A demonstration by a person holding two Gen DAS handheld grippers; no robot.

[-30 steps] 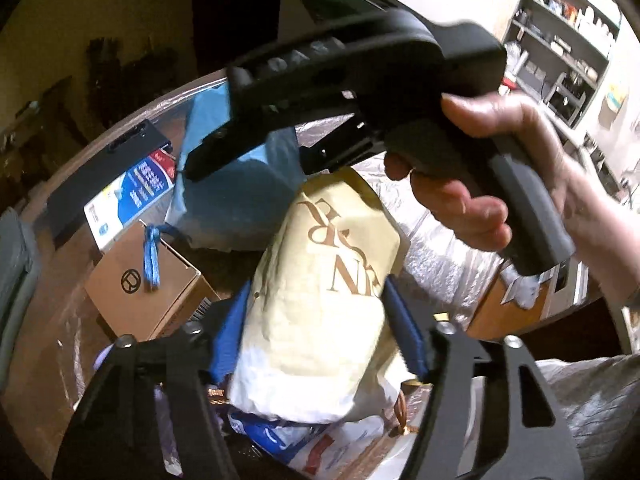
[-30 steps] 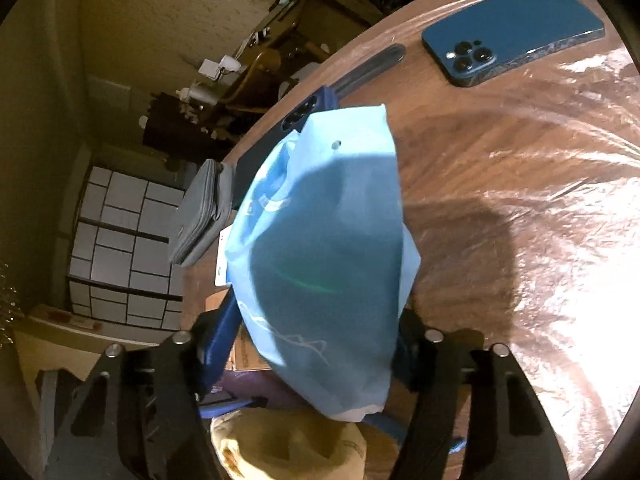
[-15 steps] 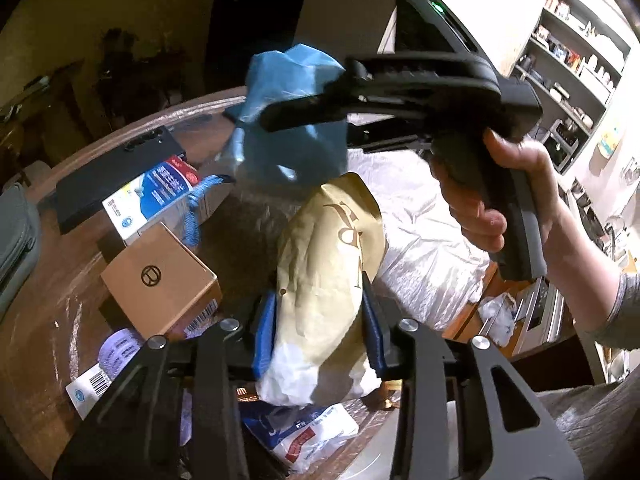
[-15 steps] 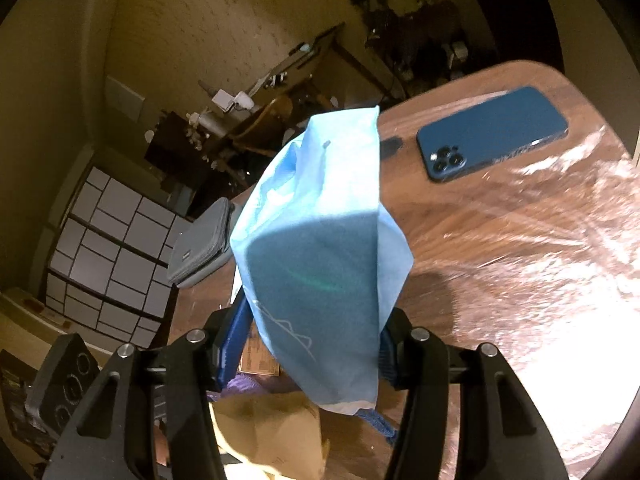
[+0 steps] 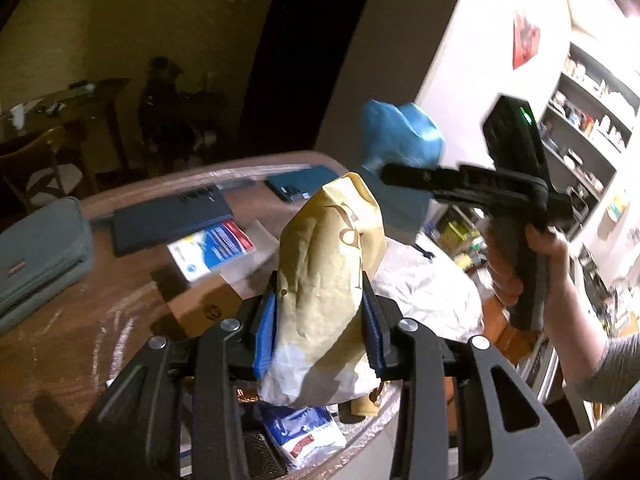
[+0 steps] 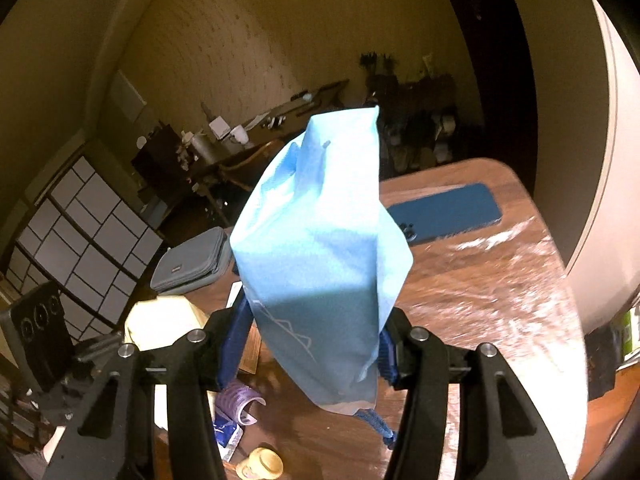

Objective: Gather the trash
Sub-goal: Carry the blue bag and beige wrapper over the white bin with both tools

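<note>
Held clear above the cluttered worktop (image 6: 460, 288) for disposal: the left gripper (image 5: 320, 336), jaws clamped on a yellow bag (image 5: 328, 280), the right gripper (image 6: 312, 344) pinching a blue bag (image 6: 320, 248).
</note>
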